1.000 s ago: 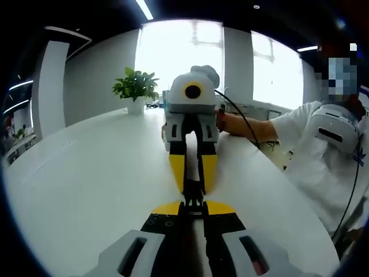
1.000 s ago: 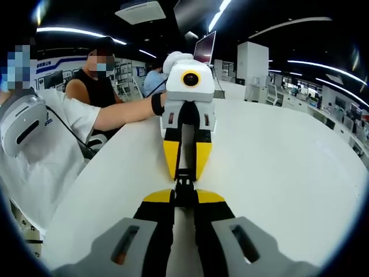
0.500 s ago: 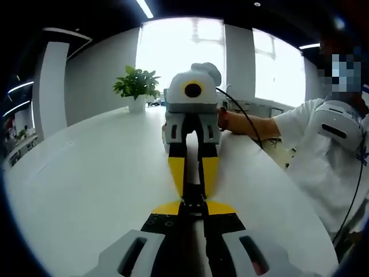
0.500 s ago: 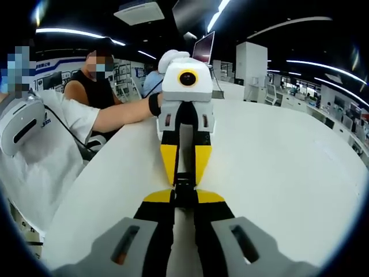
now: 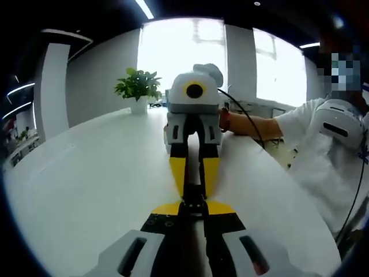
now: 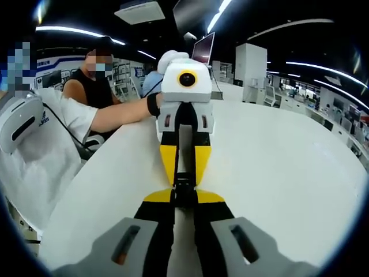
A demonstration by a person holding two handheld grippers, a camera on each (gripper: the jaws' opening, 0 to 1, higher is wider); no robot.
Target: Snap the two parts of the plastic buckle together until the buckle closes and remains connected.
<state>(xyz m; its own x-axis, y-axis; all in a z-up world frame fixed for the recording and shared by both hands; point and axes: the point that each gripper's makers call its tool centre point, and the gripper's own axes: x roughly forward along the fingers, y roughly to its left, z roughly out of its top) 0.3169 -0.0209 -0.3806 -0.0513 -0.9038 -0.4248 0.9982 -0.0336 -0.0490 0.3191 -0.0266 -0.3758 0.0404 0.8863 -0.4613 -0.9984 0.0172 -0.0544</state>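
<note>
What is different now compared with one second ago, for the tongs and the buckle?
Almost nothing changed. Both tongs, left and right, stay shut nose to nose on the black buckle between them above the white table; only the views drifted slightly.

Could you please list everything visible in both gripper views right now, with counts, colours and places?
buckle: one, black, pinched between both grippers' tips above the table.
table: one, white, under both grippers.
potted plant: one, green in white pot, table's far edge, left gripper view.
monitor: one, dark, behind the table, right gripper view.
seated person: one, black top, beyond the table.
left gripper: yellow-black, shut on buckle.
right gripper: yellow-black, shut on buckle.
</note>
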